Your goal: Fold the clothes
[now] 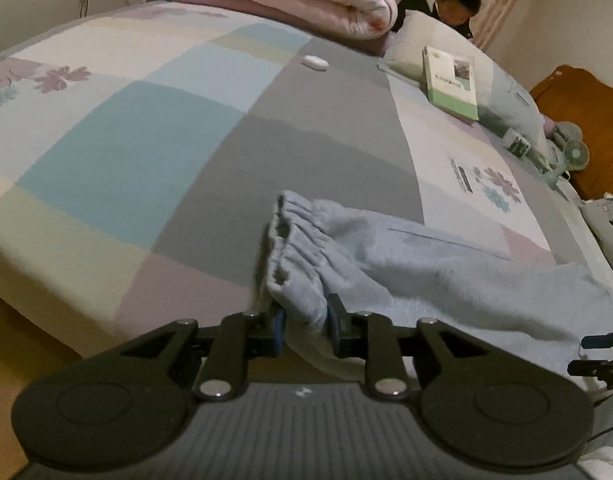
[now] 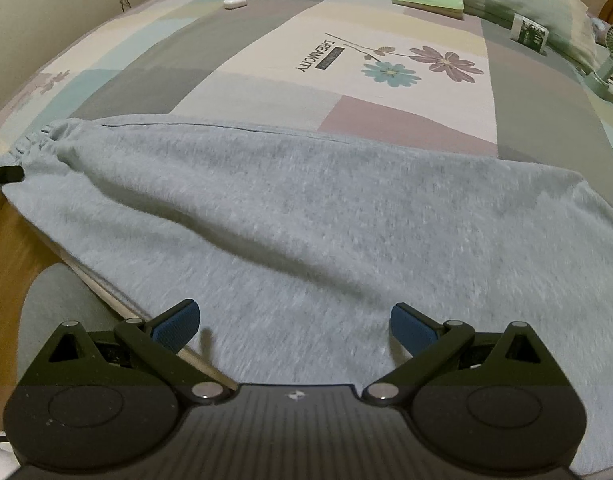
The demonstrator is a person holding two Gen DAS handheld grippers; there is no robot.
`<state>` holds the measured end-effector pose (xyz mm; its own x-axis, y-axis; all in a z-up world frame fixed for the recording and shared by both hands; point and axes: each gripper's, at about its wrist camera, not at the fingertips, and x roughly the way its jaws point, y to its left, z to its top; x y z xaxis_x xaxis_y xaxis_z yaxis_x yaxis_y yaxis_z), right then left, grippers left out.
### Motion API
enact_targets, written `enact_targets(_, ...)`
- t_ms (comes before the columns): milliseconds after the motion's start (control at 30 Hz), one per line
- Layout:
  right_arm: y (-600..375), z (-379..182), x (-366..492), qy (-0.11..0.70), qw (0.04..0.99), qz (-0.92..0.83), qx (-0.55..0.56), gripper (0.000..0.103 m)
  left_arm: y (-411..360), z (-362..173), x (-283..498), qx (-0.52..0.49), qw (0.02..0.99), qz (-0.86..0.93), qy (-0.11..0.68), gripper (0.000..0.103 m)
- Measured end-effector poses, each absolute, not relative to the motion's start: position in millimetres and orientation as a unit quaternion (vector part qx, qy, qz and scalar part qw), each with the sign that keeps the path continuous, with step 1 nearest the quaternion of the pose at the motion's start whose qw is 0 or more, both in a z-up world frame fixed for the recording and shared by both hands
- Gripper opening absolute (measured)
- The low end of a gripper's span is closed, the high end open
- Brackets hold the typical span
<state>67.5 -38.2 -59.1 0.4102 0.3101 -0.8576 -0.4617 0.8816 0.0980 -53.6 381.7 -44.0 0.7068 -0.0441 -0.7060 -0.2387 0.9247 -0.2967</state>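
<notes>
Left wrist view: one bed (image 1: 178, 128) with a patchwork sheet fills the frame, and one pair of pale blue fleece trousers (image 1: 406, 264) lies along its near edge. The left gripper (image 1: 306, 330) has its jaws narrowed onto a corner of the gathered waistband (image 1: 290, 236), pads pressing the cloth. In the right wrist view the trousers spread directly ahead of the right gripper (image 2: 294, 328), whose jaws stand wide apart over the fabric, gripping nothing. The sheet reads "DREAMCITY" (image 2: 316, 56) beside two printed flowers. Farther off lie one green book (image 1: 452, 80), its title unreadable, one small fan (image 1: 574, 154) and one white case (image 1: 315, 61).
</notes>
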Motion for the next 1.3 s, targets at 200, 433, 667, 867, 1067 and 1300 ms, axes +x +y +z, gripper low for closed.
enact_targets(200,-38,-51,70,0.483,0.839,0.238,-0.080,0.103,379,-10,-50,-0.129,0.927,0.072,0.345,0.037)
enact_targets(433,-31,-34,82,0.445,0.846,0.281,-0.083,0.093,349,-9,-8,0.013,0.934,0.039,0.356,0.037)
enact_targets(667,3,-3,127,0.379,0.847,0.345,-0.137,0.065,311,-23,44,0.109,0.921,-0.039,0.373,0.037)
enact_targets(867,60,-17,160,0.382,0.819,0.389,-0.180,0.056,287,-31,55,0.188,0.900,-0.090,0.383,0.037)
enact_targets(1067,93,-47,154,0.381,0.782,0.425,-0.249,0.053,272,-45,53,0.275,0.864,-0.133,0.400,0.040)
enact_targets(1300,78,-67,138,0.385,0.771,0.423,-0.281,0.054,267,-64,62,0.334,0.832,-0.162,0.413,0.040)
